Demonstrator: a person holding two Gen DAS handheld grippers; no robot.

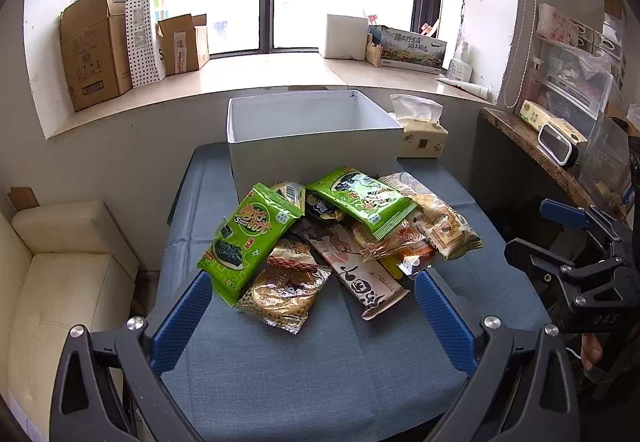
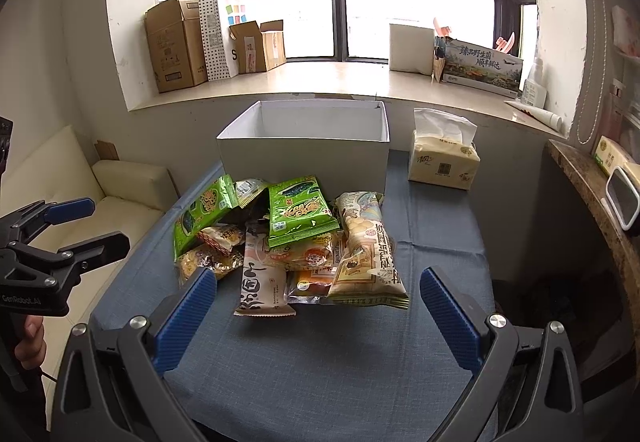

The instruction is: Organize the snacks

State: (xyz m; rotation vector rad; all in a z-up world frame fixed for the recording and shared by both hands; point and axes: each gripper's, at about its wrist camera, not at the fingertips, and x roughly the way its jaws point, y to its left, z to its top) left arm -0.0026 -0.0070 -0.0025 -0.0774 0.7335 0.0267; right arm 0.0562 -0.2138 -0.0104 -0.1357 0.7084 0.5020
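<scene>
A pile of snack packets (image 1: 332, 234) lies on the blue-clothed table (image 1: 312, 370), just in front of an open white box (image 1: 312, 133). Two green seaweed packets (image 1: 248, 238) (image 1: 362, 197) lie on top. My left gripper (image 1: 312, 318) is open and empty, hovering in front of the pile. In the right wrist view the same pile (image 2: 296, 242) and box (image 2: 304, 145) show, with a beige puff packet (image 2: 364, 250) at its right. My right gripper (image 2: 316, 318) is open and empty, also before the pile.
A tissue pack (image 2: 442, 161) stands right of the box. A cream sofa (image 1: 60, 274) is left of the table. A dark shelf (image 1: 532, 145) with clutter is on the right. Cardboard boxes (image 1: 96, 45) stand on the window sill behind.
</scene>
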